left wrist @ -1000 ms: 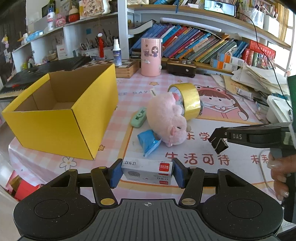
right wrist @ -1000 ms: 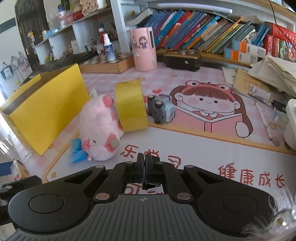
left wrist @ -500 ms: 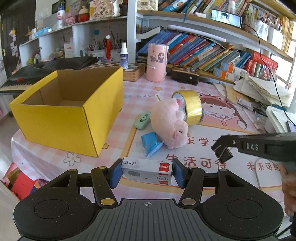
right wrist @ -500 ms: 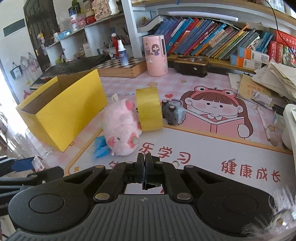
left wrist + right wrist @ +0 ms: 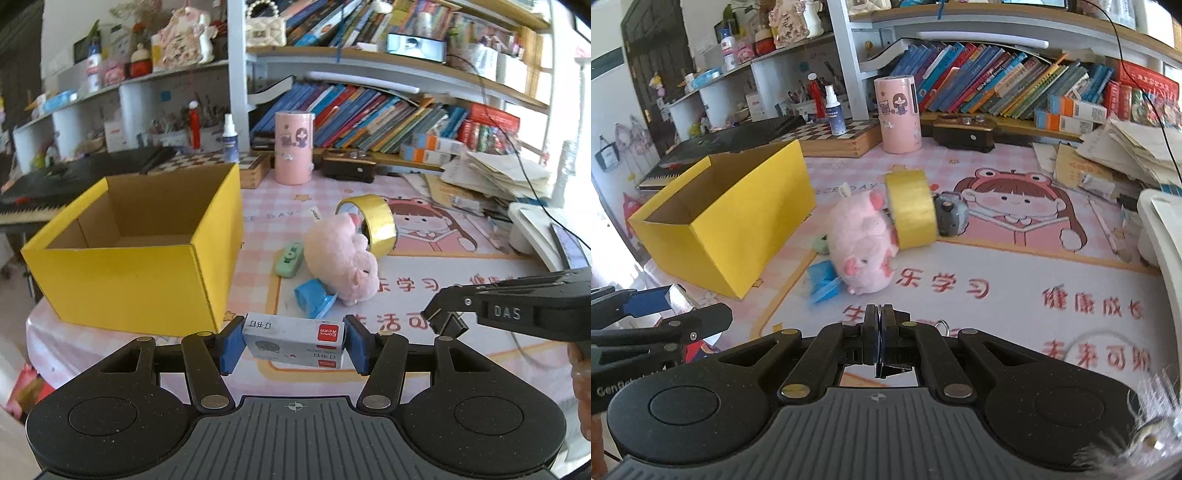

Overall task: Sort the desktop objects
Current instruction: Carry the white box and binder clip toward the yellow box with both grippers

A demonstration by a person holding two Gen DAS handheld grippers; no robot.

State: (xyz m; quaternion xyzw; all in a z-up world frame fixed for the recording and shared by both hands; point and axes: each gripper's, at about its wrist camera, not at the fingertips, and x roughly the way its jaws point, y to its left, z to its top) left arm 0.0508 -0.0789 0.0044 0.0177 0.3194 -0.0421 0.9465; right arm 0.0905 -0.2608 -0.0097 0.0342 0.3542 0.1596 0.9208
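My left hand-held gripper point(image 5: 293, 345) clamps the staple box point(image 5: 294, 345) endwise, ready for the yellow box point(image 5: 129, 284); my right hand-held gripper point(image 5: 878, 341) pinches a binder clip point(image 5: 448, 325).

The left claw point(image 5: 294, 346) is matt black plastic speckled with fine pale flecks, its two fingers faced with blue pads point(image 5: 229, 342). Brass-coloured rivets sit at the linkage pivots, and a ribbed grey plate with a small crosshair mark lies between two round recessed discs. The right claw point(image 5: 878, 332) is built the same way (its side reads "DAS" in raised letters in the left wrist view). A fluffy whitish cuff point(image 5: 1145, 432) shows at the lower right edge.
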